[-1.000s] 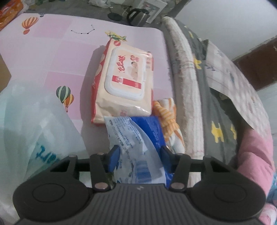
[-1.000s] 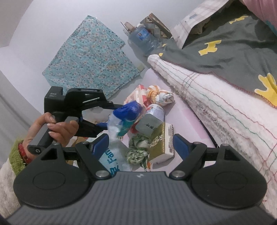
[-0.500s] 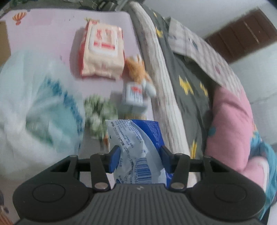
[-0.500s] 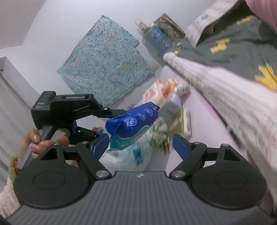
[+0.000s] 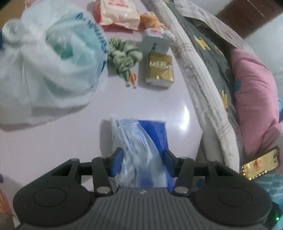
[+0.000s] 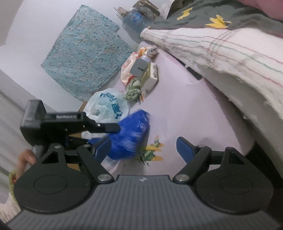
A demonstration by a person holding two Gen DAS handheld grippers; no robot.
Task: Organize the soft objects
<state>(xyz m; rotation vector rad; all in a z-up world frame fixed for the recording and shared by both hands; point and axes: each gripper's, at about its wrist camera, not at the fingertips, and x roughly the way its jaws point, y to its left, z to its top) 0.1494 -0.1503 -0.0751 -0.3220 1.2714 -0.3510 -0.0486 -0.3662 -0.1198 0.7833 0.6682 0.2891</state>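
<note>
Left tool (image 5: 140,161) is clamped on a blue tissue pack (image 5: 141,141) low over the near pink surface (image 5: 53,141), right tool (image 6: 144,146) gapes with nothing between its fingers, and farther off lie a green knotted cloth (image 5: 124,53), gold pack (image 5: 160,69) and white plastic bag (image 5: 44,67).

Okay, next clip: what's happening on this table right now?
A person is sorting soft packs on a pink table beside a bed. The left tongs are shut on a blue and white plastic pack, held low over a bare stretch of the table. The right tongs are open and hold nothing. Further back sit a white plastic bag, a green knotted rope toy, a gold tissue pack and a wet wipes pack.
</note>
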